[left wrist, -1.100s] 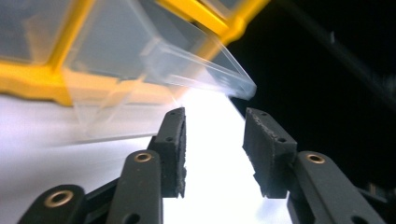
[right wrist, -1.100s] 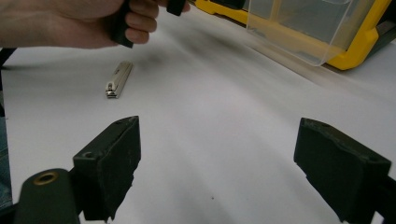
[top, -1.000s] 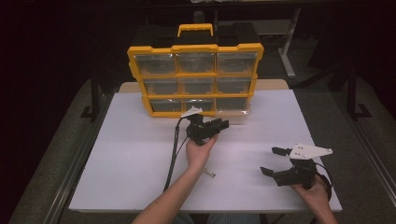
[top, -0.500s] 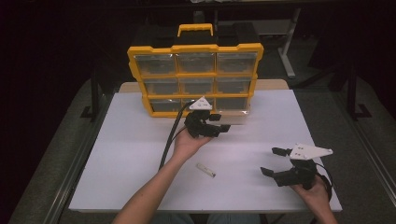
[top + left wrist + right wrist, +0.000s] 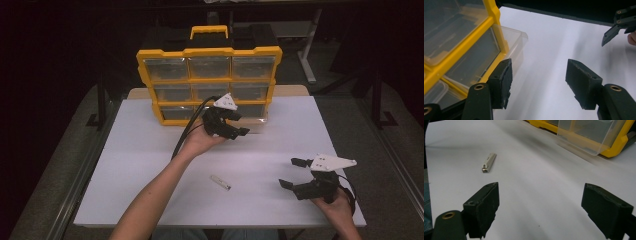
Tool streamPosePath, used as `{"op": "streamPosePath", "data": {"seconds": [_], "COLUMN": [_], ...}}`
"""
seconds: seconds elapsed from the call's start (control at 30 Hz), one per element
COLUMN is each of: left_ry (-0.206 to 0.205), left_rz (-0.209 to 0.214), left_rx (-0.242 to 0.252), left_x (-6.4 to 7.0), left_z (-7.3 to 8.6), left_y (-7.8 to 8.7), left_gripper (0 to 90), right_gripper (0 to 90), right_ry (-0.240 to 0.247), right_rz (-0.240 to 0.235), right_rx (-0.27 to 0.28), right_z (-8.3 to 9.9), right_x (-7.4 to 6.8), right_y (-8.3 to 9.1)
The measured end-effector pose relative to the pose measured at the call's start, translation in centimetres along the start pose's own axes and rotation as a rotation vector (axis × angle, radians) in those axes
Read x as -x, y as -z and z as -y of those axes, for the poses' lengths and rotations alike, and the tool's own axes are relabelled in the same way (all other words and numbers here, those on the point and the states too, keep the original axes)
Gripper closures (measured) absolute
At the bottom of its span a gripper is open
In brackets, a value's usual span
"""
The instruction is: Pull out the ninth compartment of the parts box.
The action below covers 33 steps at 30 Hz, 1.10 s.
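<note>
By the yellow organizer point(image 5: 207, 82), the outstretched left tongs point(image 5: 239, 124) gape wide; right tongs point(image 5: 292, 172) likewise, empty.

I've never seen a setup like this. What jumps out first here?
The yellow organizer with clear drawers stands at the table's far edge, its bottom-right drawer pulled out. The left gripper hovers open beside that drawer. A small white clip-like object lies alone on the white table.

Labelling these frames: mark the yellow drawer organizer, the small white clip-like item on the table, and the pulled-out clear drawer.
yellow drawer organizer point(image 5: 209, 51), high view, top frame bar.
small white item point(image 5: 488, 162), right gripper view, middle of its body.
pulled-out clear drawer point(image 5: 517, 44), left gripper view, its front wall.
</note>
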<state>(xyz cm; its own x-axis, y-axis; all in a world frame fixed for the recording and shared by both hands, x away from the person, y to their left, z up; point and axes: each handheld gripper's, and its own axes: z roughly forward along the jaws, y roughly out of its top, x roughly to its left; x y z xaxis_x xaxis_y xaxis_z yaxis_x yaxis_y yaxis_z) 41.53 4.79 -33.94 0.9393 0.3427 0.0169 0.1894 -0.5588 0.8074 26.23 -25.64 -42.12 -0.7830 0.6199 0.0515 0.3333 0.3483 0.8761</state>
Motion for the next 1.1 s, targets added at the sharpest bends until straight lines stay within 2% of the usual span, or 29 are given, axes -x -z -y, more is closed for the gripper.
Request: {"op": "streamPosePath", "data": {"seconds": [0.07,0.17,0.2,0.23,0.4,0.43,0.47,0.5,0.57,0.7,0.73,0.97,1.0,1.1], "left_ry": [-0.004,-0.042,-0.041,-0.068,-0.085,-0.073,-0.085,-0.076,-0.089,-0.079,-0.069,-0.082,-0.061,-0.057], "left_rz": [-0.004,-0.011,-0.018,-0.019,-0.027,-0.026,-0.022,-0.024,-0.024,-0.015,-0.015,0.002,0.006,0.017], "left_rx": [-0.019,-0.082,-0.089,-0.115,-0.139,-0.129,-0.144,-0.131,-0.15,-0.179,-0.174,-0.207,-0.211,-0.224], "left_x": [-0.4,-1.1,-1.2,-1.5,-2.3,-2.3,-2.4,-2.4,-2.5,-3.0,-3.0,-3.3,-3.3,-3.5], "left_z": [-0.3,-0.9,-1.0,-1.2,-1.9,-2.0,-2.1,-2.1,-2.3,-2.5,-2.5,-2.1,-2.0,-1.7], "left_y": [-0.2,-0.7,-0.9,-1.0,-1.7,-1.9,-2.0,-2.3,-2.6,-3.3,-3.5,-4.3,-4.4,-4.8], "left_gripper": [38.9,40.6,41.0,41.3,43.5,43.5,45.2,45.8,46.0,47.0,47.0,49.0,49.7,50.8], "right_gripper": [13.9,13.9,13.9,13.9,13.9,13.9,13.9,13.8,13.9,13.9,13.8,13.8,13.9,13.9], "right_ry": [-0.001,0.0,0.0,0.0,-0.004,-0.004,-0.004,-0.002,-0.001,0.001,0.0,-0.002,-0.003,-0.002], "right_rz": [-0.001,-0.001,-0.002,-0.003,-0.007,-0.007,-0.01,-0.011,-0.012,-0.01,-0.012,-0.015,-0.015,-0.016], "right_rx": [0.0,-0.001,0.0,0.0,-0.001,-0.001,-0.002,-0.003,-0.003,0.003,0.005,0.004,0.003,0.004], "right_z": [0.0,0.0,0.0,0.0,0.0,0.0,0.0,0.0,0.0,0.0,0.0,0.1,0.1,0.1], "right_x": [0.0,0.0,0.0,0.0,0.0,0.0,0.0,0.0,0.0,0.0,0.0,0.0,0.0,0.0], "right_y": [0.0,0.0,0.0,0.0,0.0,0.0,-0.1,-0.1,-0.1,0.0,0.0,0.0,0.0,0.0]}}
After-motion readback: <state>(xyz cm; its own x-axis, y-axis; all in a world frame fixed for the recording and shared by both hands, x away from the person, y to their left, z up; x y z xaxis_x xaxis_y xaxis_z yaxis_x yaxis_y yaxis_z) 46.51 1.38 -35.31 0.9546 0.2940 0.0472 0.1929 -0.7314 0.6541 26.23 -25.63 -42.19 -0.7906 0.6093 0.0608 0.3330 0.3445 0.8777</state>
